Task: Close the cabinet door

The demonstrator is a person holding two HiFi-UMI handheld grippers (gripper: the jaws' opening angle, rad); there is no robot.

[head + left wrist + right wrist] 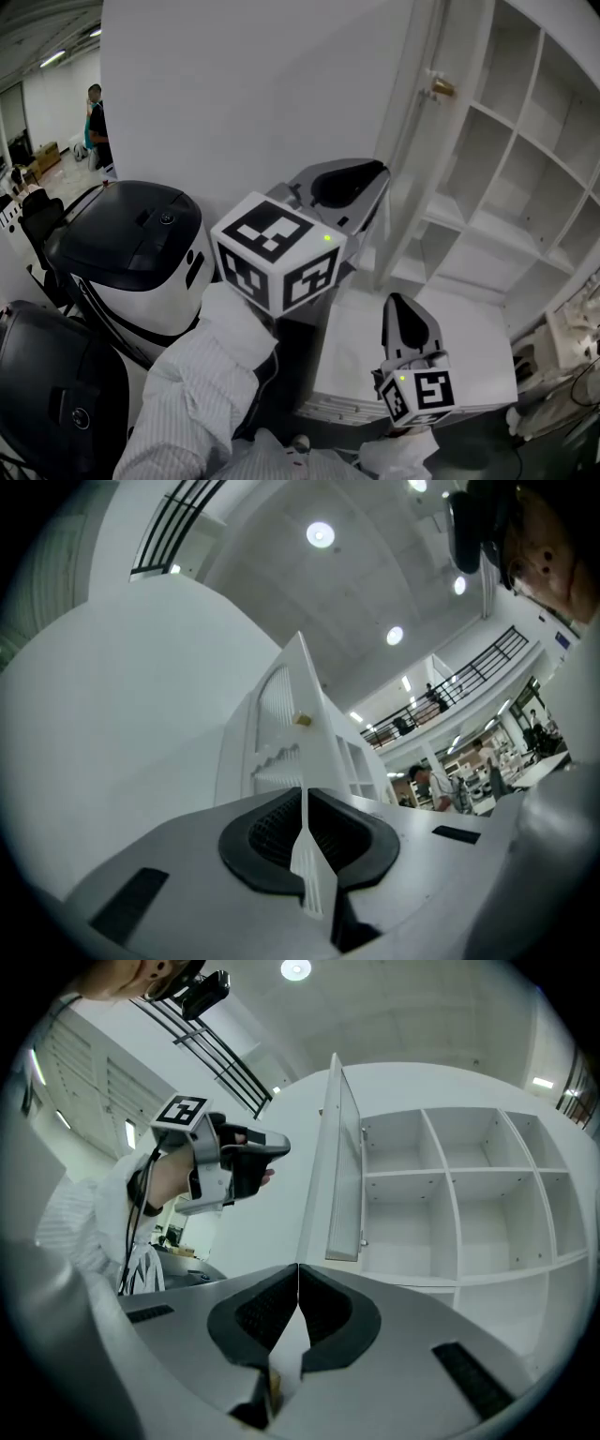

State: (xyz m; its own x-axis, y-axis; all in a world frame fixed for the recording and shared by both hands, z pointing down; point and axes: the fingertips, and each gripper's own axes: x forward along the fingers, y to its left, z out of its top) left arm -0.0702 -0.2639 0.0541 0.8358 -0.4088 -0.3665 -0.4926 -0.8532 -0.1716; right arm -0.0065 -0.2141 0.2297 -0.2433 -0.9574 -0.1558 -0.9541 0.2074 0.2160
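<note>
left tool (pixel 361 183) was clamped shut on nothing, up beside the open cabinet door (pixel 339 1171); right tool (pixel 403 314) sat lower, pressed together, empty too.

No legible text or signs.

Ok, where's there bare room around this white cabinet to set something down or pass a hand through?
In the white cabinet, the compartments in view are bare, as is the wide lower shelf ahead of the right gripper. Crowded left of the open white door: two black-and-white domed appliances sit close together beside the left gripper.
</note>
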